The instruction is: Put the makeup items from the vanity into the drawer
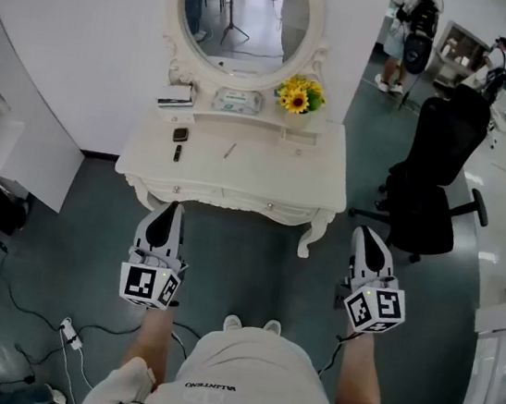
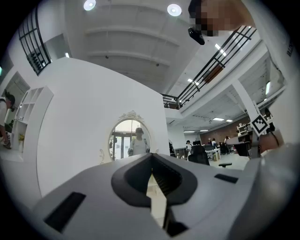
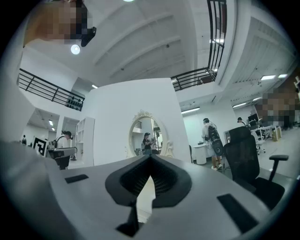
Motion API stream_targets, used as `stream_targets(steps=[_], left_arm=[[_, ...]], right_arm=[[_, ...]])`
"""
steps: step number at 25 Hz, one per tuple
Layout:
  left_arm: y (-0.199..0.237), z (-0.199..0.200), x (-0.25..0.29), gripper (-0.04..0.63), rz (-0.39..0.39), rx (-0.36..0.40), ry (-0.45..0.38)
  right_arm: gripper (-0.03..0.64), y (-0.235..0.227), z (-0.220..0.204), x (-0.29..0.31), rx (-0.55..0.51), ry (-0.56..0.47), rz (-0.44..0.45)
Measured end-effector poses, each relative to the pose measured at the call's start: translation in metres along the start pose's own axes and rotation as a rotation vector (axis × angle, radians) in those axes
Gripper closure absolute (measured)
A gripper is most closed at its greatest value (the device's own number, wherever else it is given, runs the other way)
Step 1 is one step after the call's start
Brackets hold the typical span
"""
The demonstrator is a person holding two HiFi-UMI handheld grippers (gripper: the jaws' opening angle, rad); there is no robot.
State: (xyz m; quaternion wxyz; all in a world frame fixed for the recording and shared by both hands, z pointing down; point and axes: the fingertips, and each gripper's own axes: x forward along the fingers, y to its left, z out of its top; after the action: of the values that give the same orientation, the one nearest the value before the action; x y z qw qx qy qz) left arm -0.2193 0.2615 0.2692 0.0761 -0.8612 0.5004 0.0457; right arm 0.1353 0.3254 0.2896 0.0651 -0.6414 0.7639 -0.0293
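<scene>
Lower left of the head view, the left gripper hangs in front of the vanity, well short of it. Its jaws are closed on nothing. Lower right, the right gripper is likewise closed and empty.

The makeup lies on the left half of the tabletop, just above centre of the head view. The drawer below the table's near edge looks closed, so nothing has gone in yet.

**What could go wrong**
- The small dark compact and the short dark stick lie close together. Jaws opened wide over one would likely nudge the other toward the left edge.
- The thin pencil lies flat, so jaws coming down steeply may pinch only its tip, and it may swing out or roll away.
- The drawer probably has to be pulled first. Its knobs are too small to make out, and a poor bite could slip off.
- A high reach could brush the sunflowers on the shelf to the right.
- The office chair stands near the table's right corner and could catch the right elbow.

**Counts**
- Grippers: two.
- Loose items on the tabletop: three.
- On the shelf: one flat stack, one tissue pack, one bunch of sunflowers.
- One oval mirror and one chair.
- How many drawers the front holds, I cannot tell.
</scene>
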Motion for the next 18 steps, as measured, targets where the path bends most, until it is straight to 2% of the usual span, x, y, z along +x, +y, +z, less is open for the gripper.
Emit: stream_targets(steps=[5,18], left_arm=[[0.003,0.002,0.001,0.595,-0.003,-0.001,0.001],[0.014,-0.008,-0.003,0.595,-0.052,-0.022,0.012]], right_arm=[[0.607,0.003,-0.002,0.004,-0.019,0.007,0.0],[0.606,0.023,-0.006,0.014,0.017,0.007,-0.008]])
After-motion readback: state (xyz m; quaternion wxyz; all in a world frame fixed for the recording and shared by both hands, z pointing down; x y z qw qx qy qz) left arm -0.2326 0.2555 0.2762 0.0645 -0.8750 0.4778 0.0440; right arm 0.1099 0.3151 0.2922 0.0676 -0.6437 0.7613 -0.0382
